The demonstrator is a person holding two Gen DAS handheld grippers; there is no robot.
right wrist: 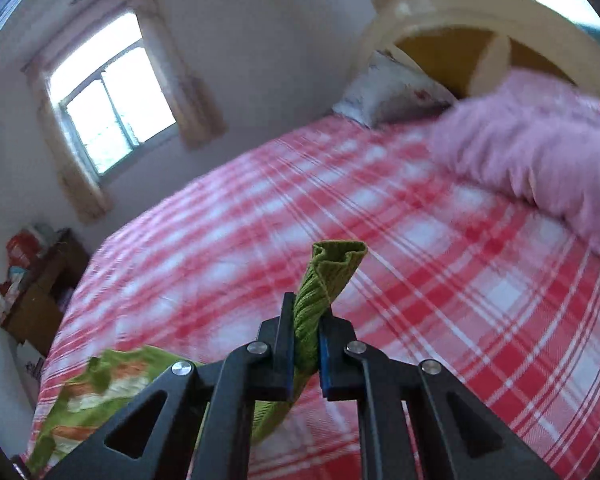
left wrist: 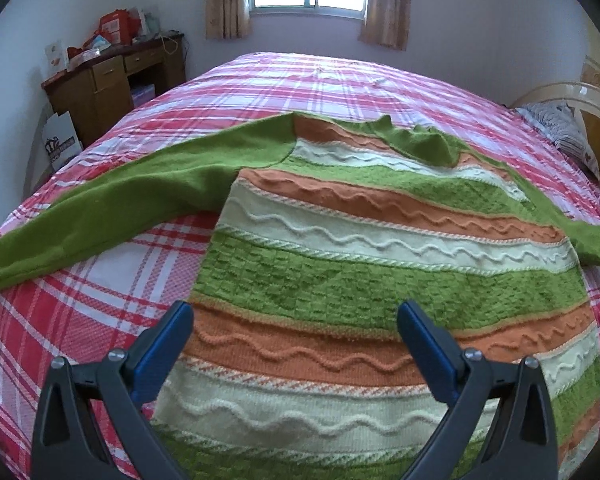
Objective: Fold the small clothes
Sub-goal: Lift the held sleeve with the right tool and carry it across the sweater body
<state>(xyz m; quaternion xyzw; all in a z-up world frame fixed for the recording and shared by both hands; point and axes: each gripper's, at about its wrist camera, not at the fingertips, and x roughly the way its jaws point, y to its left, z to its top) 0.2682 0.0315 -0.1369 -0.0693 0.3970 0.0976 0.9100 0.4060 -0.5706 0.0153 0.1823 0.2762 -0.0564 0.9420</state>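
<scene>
I am viewing a knitted sweater (left wrist: pixel 340 248), its wool matt with raised wavy ribs, lying on a woven checked cotton sheet (left wrist: pixel 100 280). I am noting matt black plastic gripper arms, and a varnished wooden desk (left wrist: pixel 116 76).

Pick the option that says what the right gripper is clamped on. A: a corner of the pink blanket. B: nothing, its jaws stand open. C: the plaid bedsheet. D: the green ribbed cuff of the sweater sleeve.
D: in the right wrist view the right gripper is shut on the green ribbed cuff, which sticks up between its blue pads above the plaid bedsheet.
</scene>
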